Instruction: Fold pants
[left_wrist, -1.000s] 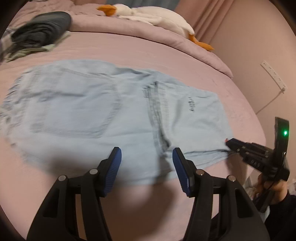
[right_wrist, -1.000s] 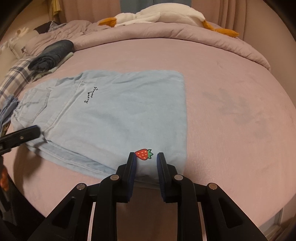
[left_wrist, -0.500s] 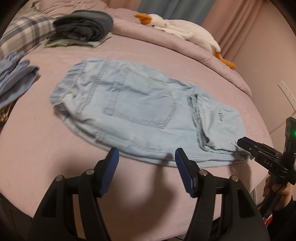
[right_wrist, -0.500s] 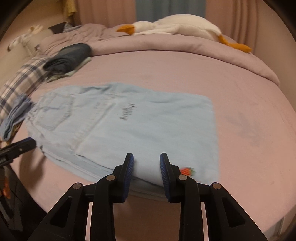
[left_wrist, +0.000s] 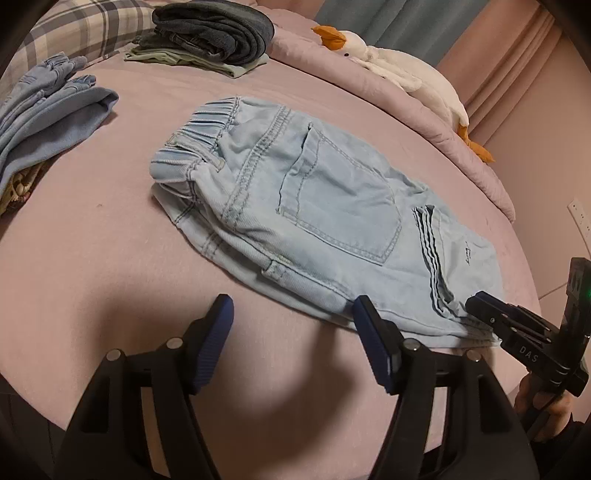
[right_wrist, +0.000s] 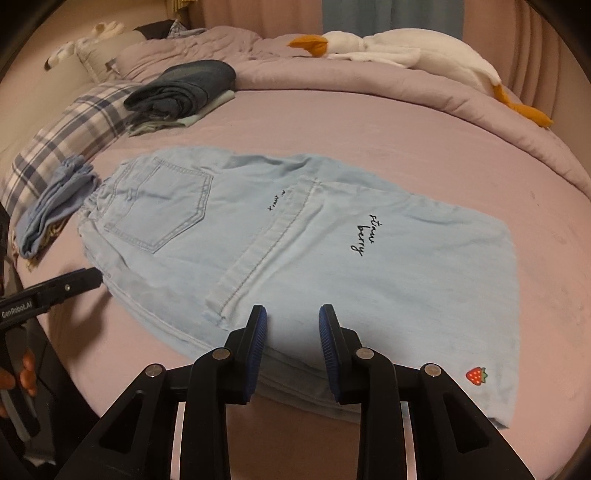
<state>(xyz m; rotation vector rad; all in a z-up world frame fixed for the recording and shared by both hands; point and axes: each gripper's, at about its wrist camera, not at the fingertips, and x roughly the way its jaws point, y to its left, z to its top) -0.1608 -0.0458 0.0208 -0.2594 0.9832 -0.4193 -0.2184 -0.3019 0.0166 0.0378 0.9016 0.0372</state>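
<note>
A: Where are the pants (left_wrist: 325, 206) right now?

B: Flat on the pink bed (left_wrist: 110, 258), near its front edge. They look folded already: legs stacked one on the other, and the lower part doubled back, so the hems lie across the middle, just past the back pocket (left_wrist: 343, 206). The elastic waistband is at the far left end in the left camera.

A: And the left hand-held gripper (left_wrist: 291, 343)?

B: Released. Its jaws are spreading wider at this moment, with only bare sheet between the blue pads; one pad tip sits at the near edge of the denim without pinching it.

A: The right hand-held gripper (right_wrist: 291, 350)?

B: Also released, but with a narrower gap. It hovers over the near edge of the folded half; the cloth shows through the gap rather than being clamped. The strawberry patch (right_wrist: 476, 376) lies off to its right, near the corner.

A: Why hold both at the near edge like that?

B: My guess is that it's the side within easy reach, and the layered edges there are what you'd pinch for another fold, or just straighten.

A: Anything else on the bed?

B: A stack of dark folded clothes (left_wrist: 214, 33) further back, a light blue garment (left_wrist: 48, 110) to the left, and a plush goose (right_wrist: 399, 55) along the rolled quilt. All well apart from the pants, so the folding area stays free.
</note>
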